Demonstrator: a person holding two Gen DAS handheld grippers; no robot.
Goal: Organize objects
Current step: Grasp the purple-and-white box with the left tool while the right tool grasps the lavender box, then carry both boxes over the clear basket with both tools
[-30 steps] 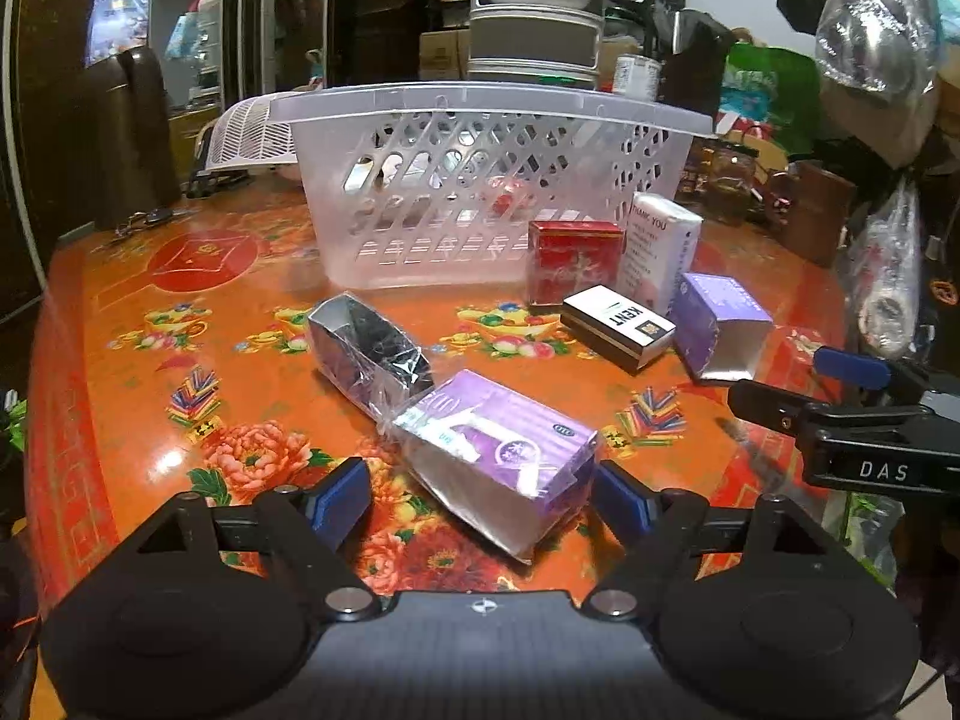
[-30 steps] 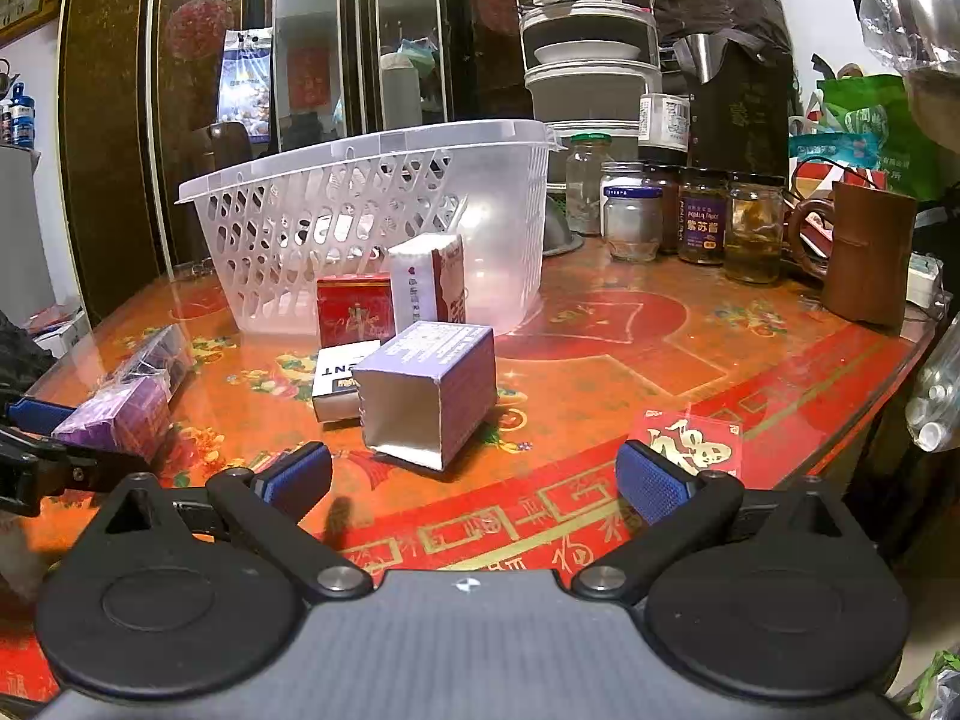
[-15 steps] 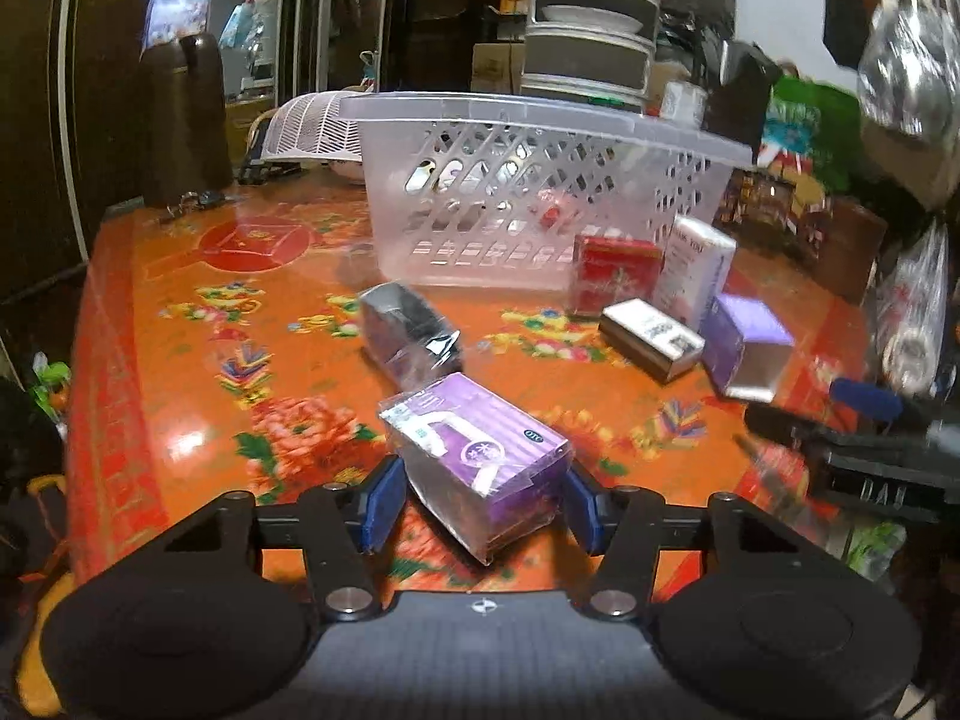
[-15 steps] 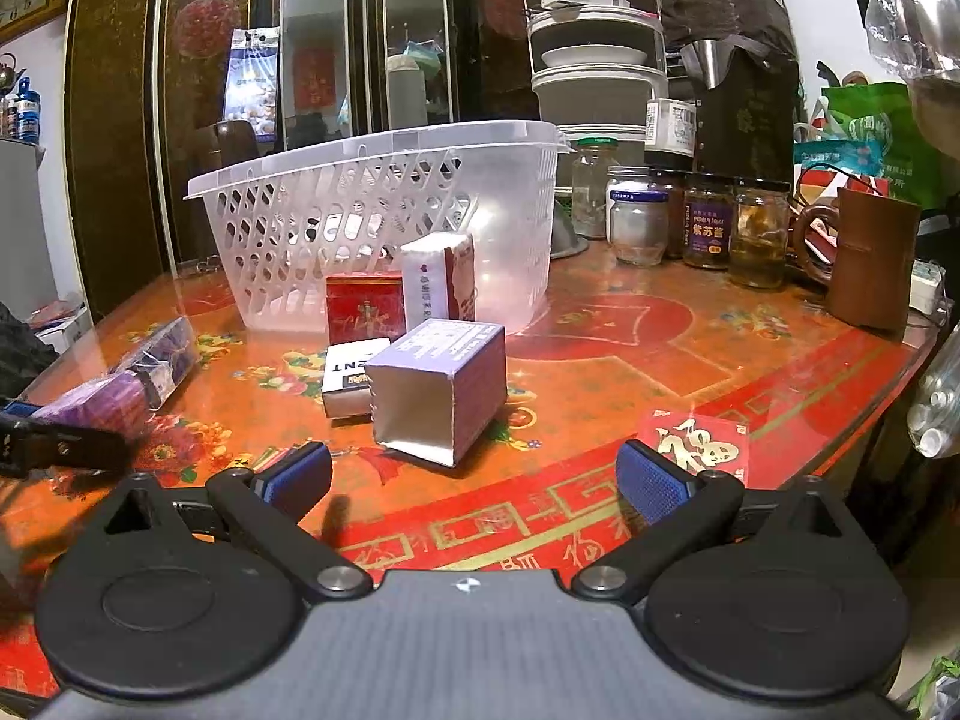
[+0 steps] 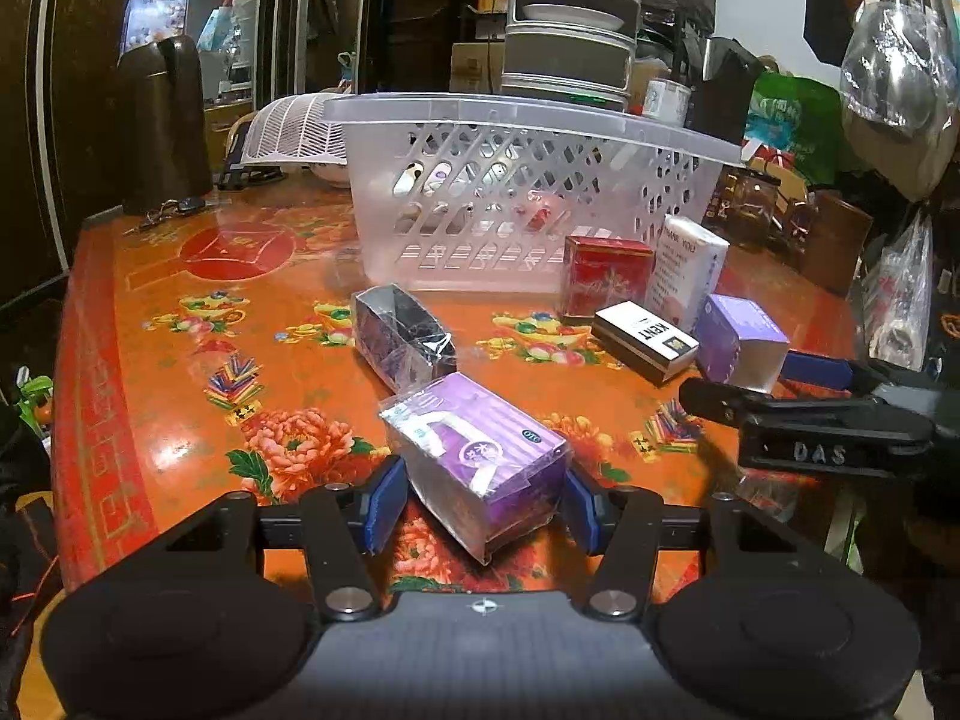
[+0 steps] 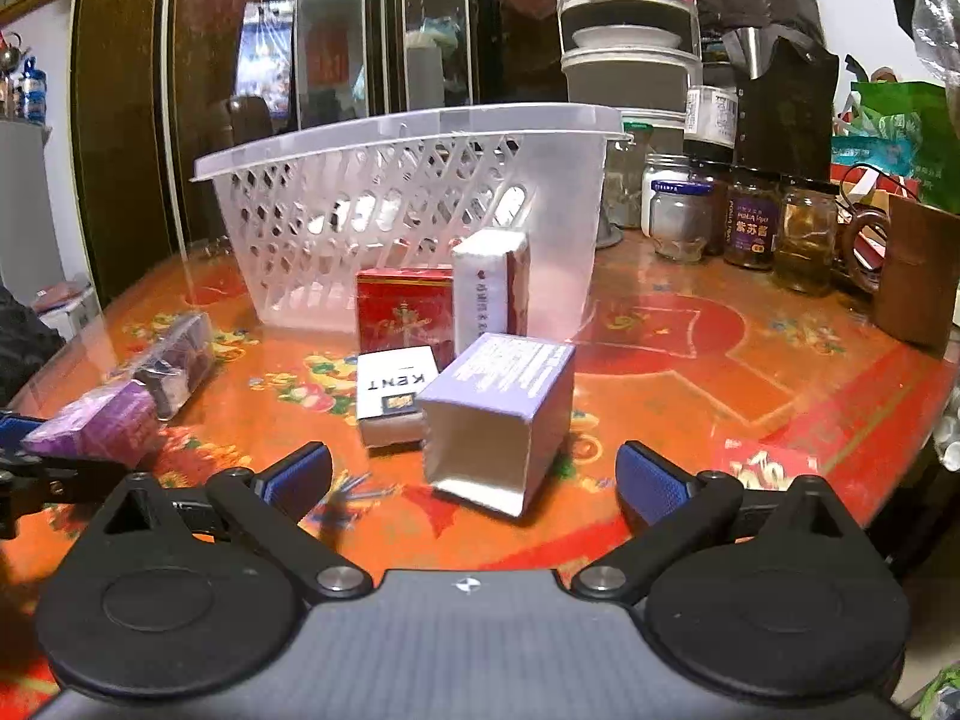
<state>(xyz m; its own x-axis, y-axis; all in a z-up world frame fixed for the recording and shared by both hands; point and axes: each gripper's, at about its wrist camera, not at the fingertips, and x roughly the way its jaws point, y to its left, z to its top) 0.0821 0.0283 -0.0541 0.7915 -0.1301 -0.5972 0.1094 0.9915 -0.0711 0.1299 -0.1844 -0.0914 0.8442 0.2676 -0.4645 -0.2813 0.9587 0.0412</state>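
Purple cellophane-wrapped box (image 5: pixel 474 456) between the blue pads (image 5: pixel 384 501) of the left gripper (image 5: pixel 480 504), both pads pressed on its sides, near end tipped slightly toward the camera above the orange floral tabletop (image 5: pixel 180 312). Seen from the right wrist as a purple block (image 6: pixel 96 423) at the far left edge, clamped by the left gripper (image 6: pixel 24 444).

Just behind it, touching or nearly so, a dark foil-wrapped box (image 5: pixel 399 339) lying on its side, also in the right view (image 6: pixel 180 360). Further back, a clear plastic lattice basket (image 5: pixel 516 192) standing upright on the table, again in the right view (image 6: pixel 408 204).

In front of the basket's right end: a red cigarette pack (image 5: pixel 606 282) upright, a white box (image 5: pixel 687 270) upright and leaning beside it, a black-and-white KENT pack (image 5: pixel 645 339) lying flat, and a lavender box (image 5: pixel 741 342) on its side. Same cluster in the right view: red pack (image 6: pixel 405 315), white box (image 6: pixel 489 285), KENT pack (image 6: pixel 393 393), lavender box (image 6: pixel 498 414) with its open white end facing the camera.

Right gripper (image 6: pixel 474 477) jaws spread wide, holding nothing, low over the table with the lavender box ahead and between the fingers, not touched by either pad. Visible in the left view too (image 5: pixel 804 402), just beside that box.

Glass jars (image 6: pixel 744 222) along the table's far right edge; red envelope (image 6: pixel 765 468) flat near the right finger.
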